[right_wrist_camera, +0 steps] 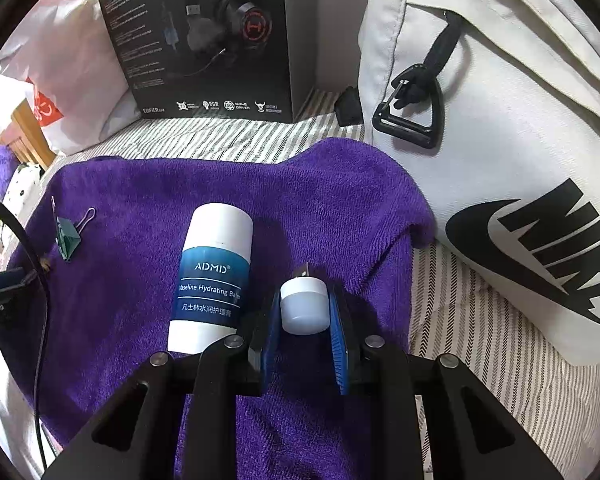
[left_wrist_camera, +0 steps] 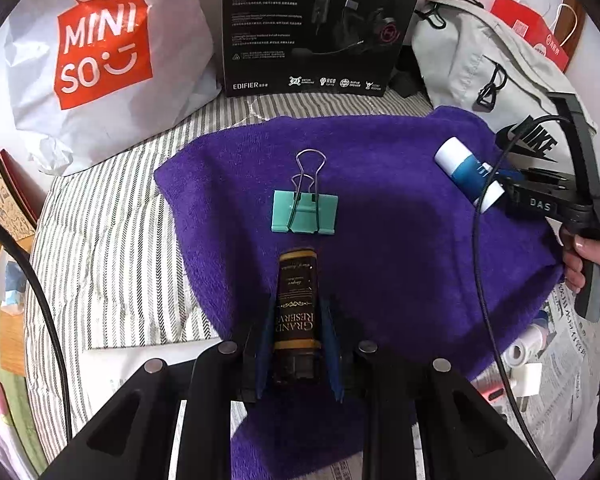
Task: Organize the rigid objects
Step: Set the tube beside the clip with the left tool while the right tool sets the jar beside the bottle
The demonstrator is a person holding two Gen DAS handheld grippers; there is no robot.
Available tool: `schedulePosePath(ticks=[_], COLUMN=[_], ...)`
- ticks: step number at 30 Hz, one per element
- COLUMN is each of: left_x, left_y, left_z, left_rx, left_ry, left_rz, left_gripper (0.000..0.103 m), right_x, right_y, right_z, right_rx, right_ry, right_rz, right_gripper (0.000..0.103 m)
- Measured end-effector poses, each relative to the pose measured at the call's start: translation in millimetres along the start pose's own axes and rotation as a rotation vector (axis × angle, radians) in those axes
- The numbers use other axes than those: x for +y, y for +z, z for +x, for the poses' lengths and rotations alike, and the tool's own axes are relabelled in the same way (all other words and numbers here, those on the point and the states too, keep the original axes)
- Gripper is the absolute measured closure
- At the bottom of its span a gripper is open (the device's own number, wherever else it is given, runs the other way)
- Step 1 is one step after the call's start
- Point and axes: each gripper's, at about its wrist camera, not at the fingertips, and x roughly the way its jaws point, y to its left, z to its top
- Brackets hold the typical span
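Left gripper [left_wrist_camera: 298,320] clamps the dark bottle [left_wrist_camera: 297,312]; right gripper [right_wrist_camera: 305,308] pinches a white USB light [right_wrist_camera: 303,306], seen only in its own view, bare purple towel [right_wrist_camera: 340,208] at 12 o'clock.

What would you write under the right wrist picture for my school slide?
The right gripper holds a small white USB light beside a balm tube lying on a purple towel.

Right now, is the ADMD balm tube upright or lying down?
Lying down. The balm tube rests lengthwise on the purple towel, label facing up, white cap end pointing away, beside the right tongs.
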Motion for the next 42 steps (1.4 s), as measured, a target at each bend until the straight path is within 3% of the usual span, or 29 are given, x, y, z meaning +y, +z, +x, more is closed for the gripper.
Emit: schedulePosePath(ticks=[11,17,19,24,28,42], left_x=[-6.9,-7.3,-9.1,-19.0,-25.8,-38.6], left_y=[5.9,5.3,4.7,-2.9,-12.3,-56.9], left_z=[14.9,14.6,14.5,11.5,6.9,-63.4], left_rx=[0.030,0.030,0.033,0.050,0.064,-0.024], left_ry=[0.018,0.025,0.032,0.028,0.047,0.047], left_rz=[0.037,0.040,0.046,0.061,0.068,0.028], left_gripper=[0.081,0.081,0.078,0.060,0.056,0.056], right_x=[0.6,2.8,3.4,4.6,4.2,16.0], right_y=[-6.0,-16.5,-21.7,-39.8,-54.7,-126.6], right_z=[-4.5,-16.0,-21.6,-37.4,-53.2,-127.5], right_rx=[0.005,0.012,0.013,0.016,0.004,-0.072], right_ry=[0.029,0.034,0.041,0.050,0.046,0.076], right_rz=[-0.017,-0.033,-0.035,-0.039,-0.025,0.017], right_gripper=[0.075,0.058,0.057,0.056,0.049,0.049])
